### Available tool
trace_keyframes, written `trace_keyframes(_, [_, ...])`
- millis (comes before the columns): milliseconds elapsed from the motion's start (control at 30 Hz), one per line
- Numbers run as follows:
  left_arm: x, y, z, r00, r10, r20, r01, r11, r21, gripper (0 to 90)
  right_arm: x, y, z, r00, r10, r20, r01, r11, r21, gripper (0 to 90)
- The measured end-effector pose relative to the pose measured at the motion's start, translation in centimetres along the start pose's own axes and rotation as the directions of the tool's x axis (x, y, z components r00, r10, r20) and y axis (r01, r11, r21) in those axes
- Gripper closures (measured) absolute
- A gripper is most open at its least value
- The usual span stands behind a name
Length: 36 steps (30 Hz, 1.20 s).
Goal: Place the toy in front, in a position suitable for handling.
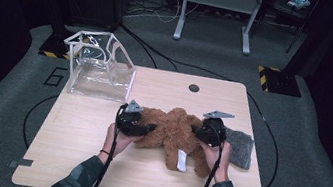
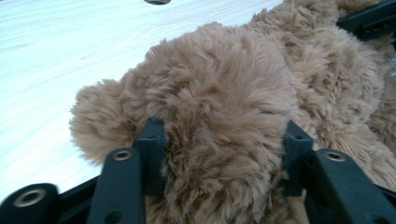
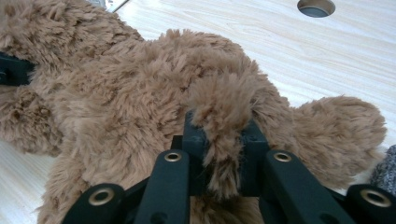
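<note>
High view: the bear is lying mid-table, near the person, the left gripper and right gripper gripping its two sides. Judging by this, a lift toward the clear bag far left comes next, calling for firm holds.

Left gripper view: jaws are standing half-wide, pressing into a thick fur bulge; the pads are buried.

Right gripper view: jaws are pinching a narrow tuft; the bear's face is hidden.

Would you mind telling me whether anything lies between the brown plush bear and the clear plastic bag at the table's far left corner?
Nothing visible does. The brown plush bear lies mid-table, the clear plastic bag stands beyond it, and only bare table lies between. The grey cloth sits on the bear's other side.
</note>
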<state>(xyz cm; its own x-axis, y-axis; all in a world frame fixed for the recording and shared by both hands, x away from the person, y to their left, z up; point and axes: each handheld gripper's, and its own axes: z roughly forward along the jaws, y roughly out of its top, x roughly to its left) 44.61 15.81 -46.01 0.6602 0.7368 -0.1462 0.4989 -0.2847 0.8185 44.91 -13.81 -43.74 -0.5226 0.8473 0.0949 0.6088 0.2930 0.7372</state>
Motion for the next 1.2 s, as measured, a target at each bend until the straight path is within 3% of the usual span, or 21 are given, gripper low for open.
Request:
trace_keyframes(100, [0.0, 0.2, -0.3, 1.0000, 0.000, 0.002, 0.000, 1.0000, -0.008, 34.3, -0.2, 0.1, -0.2, 1.0000, 0.005, -0.004, -0.005, 1.000, -0.002, 67.3])
trace_keyframes(233, [-0.1, 0.2, -1.3, 0.9999, 0.010, 0.001, -0.010, 0.9990, -0.043, 24.0, -0.9, 0.3, -1.7, 0.9997, 0.025, 0.002, -0.025, 0.999, -0.035, 34.9])
trace_keyframes(367, [0.2, 0.2, -2.9, 0.9999, 0.007, -0.010, -0.007, 0.9968, -0.080, 19.9, -1.6, 0.2, -3.3, 0.9997, 0.026, 0.006, -0.025, 0.998, -0.061, 22.5])
trace_keyframes(467, [0.4, -0.2, -3.9, 0.9996, 0.014, -0.026, -0.016, 0.9960, -0.087, 18.3, -2.6, -0.3, -4.6, 0.9988, 0.039, 0.028, -0.037, 0.996, -0.077, 19.3])
trace_keyframes(567, [0.8, -1.2, -4.5, 0.9984, 0.033, -0.047, -0.035, 0.9980, -0.053, 16.3, -4.0, -1.2, -5.5, 0.9950, 0.071, 0.071, -0.065, 0.994, -0.083, 17.1])
trace_keyframes(700, [1.4, -2.9, -4.6, 0.9968, 0.023, -0.077, -0.025, 0.9993, -0.027, 15.2, -5.8, -2.7, -5.5, 0.9832, 0.101, 0.152, -0.094, 0.994, -0.052, 15.3])
trace_keyframes(767, [1.8, -3.7, -4.6, 0.9966, 0.009, -0.082, -0.010, 0.9998, -0.014, 15.1, -6.9, -4.1, -4.6, 0.9703, 0.113, 0.214, -0.115, 0.993, -0.002, 15.3])
trace_keyframes(1000, [2.2, -5.4, -4.1, 0.9964, -0.013, -0.083, 0.015, 0.9994, 0.031, 14.8, -8.7, -6.4, -2.5, 0.9525, 0.147, 0.266, -0.173, 0.982, 0.076, 15.1])
trace_keyframes(1200, [2.3, -6.1, -4.0, 0.9951, -0.017, -0.097, 0.020, 0.9991, 0.037, 14.5, -9.6, -7.5, -1.8, 0.9442, 0.183, 0.274, -0.213, 0.973, 0.086, 15.0])
